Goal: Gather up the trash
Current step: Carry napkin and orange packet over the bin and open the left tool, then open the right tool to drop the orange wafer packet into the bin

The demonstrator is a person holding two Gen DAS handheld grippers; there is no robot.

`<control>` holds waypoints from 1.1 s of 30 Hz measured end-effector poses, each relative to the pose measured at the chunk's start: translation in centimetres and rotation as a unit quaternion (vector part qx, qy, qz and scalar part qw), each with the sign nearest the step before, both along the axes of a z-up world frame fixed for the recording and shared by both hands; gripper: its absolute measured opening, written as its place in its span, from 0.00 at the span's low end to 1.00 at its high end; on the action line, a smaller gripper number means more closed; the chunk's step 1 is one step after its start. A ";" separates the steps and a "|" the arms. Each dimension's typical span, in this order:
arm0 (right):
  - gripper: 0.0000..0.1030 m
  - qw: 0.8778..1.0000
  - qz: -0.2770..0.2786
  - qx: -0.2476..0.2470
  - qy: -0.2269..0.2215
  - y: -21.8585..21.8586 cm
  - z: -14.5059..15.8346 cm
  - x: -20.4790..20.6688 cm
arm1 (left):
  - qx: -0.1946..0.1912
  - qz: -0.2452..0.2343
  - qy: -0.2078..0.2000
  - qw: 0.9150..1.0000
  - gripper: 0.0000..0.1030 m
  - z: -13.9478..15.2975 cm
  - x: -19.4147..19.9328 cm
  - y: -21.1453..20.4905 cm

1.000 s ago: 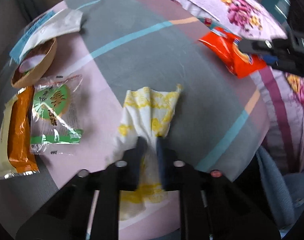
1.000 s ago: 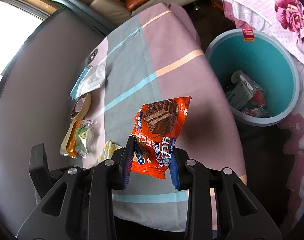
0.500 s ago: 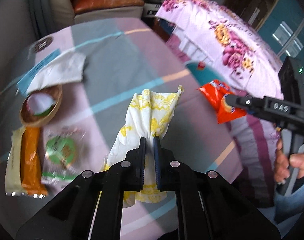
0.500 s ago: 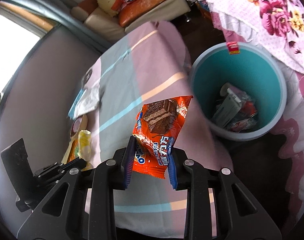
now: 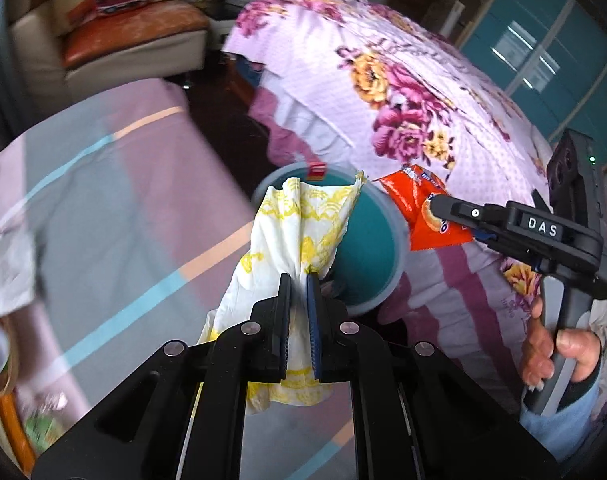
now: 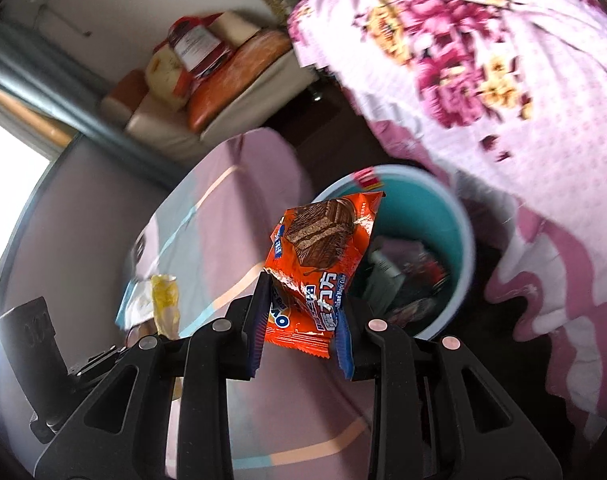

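your left gripper [image 5: 299,280] is clamped tight on a crumpled white napkin with a yellow print [image 5: 299,232]; the jaws stand nearly together with the paper bunched between them. the napkin stands up past the fingertips and also trails down below the jaws, clear of the table. in the left wrist view it sits in front of the teal bin [image 5: 367,256], which stands on the dark floor just past the edge of the table.

your right gripper [image 6: 301,280] is closed on an orange snack wrapper [image 6: 323,264] (chocolate wafer picture on the front). the pads press its two side edges, and the wrapper juts out ahead of the fingertips. in the right wrist view it overlaps the near left rim of the bin, whose bottom already holds several bits of packaging, too blurred to name.

in the left wrist view you can see your right hand [image 5: 551,348] around the gripper's handle, at the right of the picture, with the wrapper at its tip near the bin's far rim.

the striped cloth on the table [image 5: 103,208] has more packets at its left edge, blurred. a flowered bedspread [image 5: 403,100] hangs just beside the bin.
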State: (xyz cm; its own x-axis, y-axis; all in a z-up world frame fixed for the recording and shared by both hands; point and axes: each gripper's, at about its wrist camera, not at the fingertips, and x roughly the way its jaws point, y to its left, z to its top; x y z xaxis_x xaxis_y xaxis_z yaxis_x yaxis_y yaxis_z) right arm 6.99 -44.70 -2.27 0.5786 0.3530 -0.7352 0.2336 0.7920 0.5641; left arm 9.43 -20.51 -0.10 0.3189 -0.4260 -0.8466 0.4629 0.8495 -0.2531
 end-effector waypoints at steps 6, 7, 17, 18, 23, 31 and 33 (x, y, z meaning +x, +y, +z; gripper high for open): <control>0.27 1.000 -0.010 -0.006 0.014 -2.3 -0.8 1.7 | 0.004 -0.021 0.022 1.000 0.09 -2.3 2.9 -4.1; 0.27 1.000 -0.010 -0.008 0.015 -2.5 -0.9 2.0 | 0.005 -0.023 0.025 0.999 0.09 -2.7 3.4 -4.7; 0.27 0.999 -0.010 -0.018 0.033 -2.8 -2.2 3.8 | 0.016 -0.011 0.012 1.000 0.77 -3.9 4.8 -5.9; 0.27 0.999 -0.009 -0.018 0.035 -2.8 -2.3 3.9 | 0.015 -0.011 0.014 1.000 0.78 -3.9 4.9 -5.8; 0.27 0.999 -0.004 -0.019 0.042 -2.3 -2.7 4.6 | 0.006 0.008 0.017 1.000 0.87 -3.8 5.3 -4.5; 0.27 0.998 0.002 -0.027 0.053 -1.4 -3.2 5.1 | 0.002 0.027 0.028 0.999 0.90 -4.0 5.1 -2.3; 0.27 0.998 0.003 -0.028 0.055 -1.3 -3.2 5.1 | 0.005 0.027 0.029 0.999 0.90 -4.1 5.0 -2.0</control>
